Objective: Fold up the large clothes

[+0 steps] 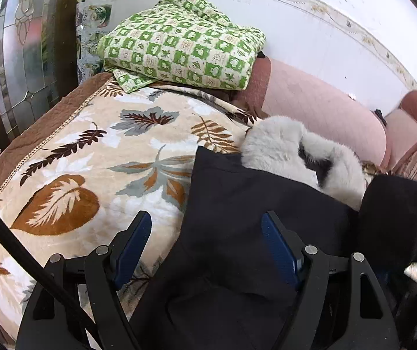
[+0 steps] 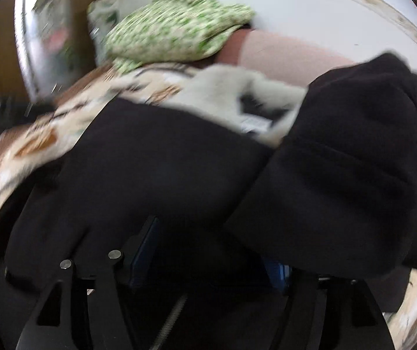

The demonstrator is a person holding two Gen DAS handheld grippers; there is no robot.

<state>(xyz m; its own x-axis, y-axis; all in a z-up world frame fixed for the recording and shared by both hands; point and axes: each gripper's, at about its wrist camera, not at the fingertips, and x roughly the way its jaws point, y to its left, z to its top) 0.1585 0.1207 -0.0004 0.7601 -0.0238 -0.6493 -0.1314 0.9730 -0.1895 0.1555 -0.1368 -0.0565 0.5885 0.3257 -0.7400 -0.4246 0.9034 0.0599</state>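
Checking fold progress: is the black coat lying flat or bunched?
Bunched: the black coat lies rumpled on the leaf-print blanket, one dark part heaped beside its grey fur collar.

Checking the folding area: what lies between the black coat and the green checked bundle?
In the left wrist view, only leaf-patterned blanket lies between the black coat and the green checked bundle.

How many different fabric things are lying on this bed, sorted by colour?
Black with grey fur collar: 1, the coat
Green checked: 1, the folded cloth
Beige leaf print: 1, the blanket
Pink: 1, the cushion
Total: 4
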